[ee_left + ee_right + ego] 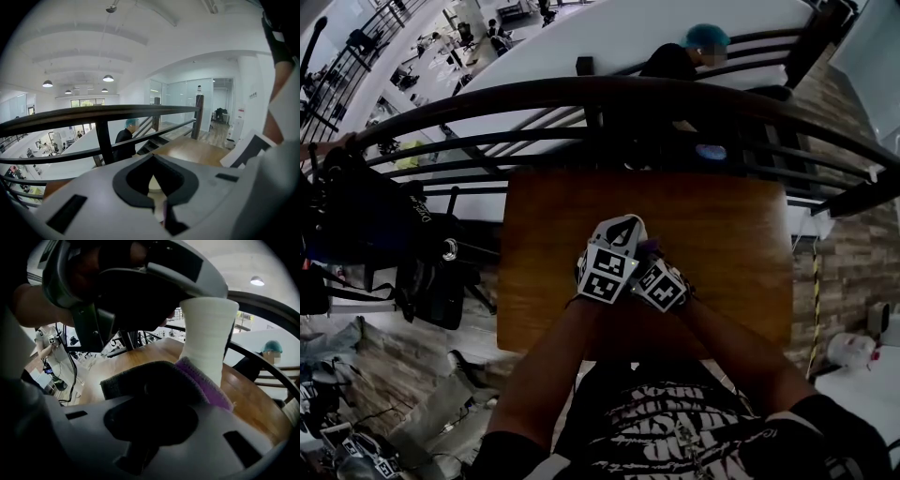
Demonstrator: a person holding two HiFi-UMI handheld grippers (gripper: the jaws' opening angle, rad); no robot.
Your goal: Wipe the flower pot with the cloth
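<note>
A white flower pot [208, 333] stands upright over the wooden table [722, 234]. My left gripper [187, 291] comes down on its top from above and is shut on it. In the left gripper view a cream sliver of the pot [154, 183] shows between the jaws. My right gripper [154, 394] is shut on a grey cloth [140, 380] with a purple edge that lies against the pot's side. From the head view the two grippers sit tight together at the table's middle, left gripper [623, 230] and right gripper [652, 261], with a bit of purple cloth [649, 247] between them; the pot is hidden there.
A dark metal railing [581, 94] runs along the table's far edge. A person in a teal cap [684, 56] sits beyond it. Dark bags [356, 225] hang at the left, and a white container [848, 349] stands on the floor at the right.
</note>
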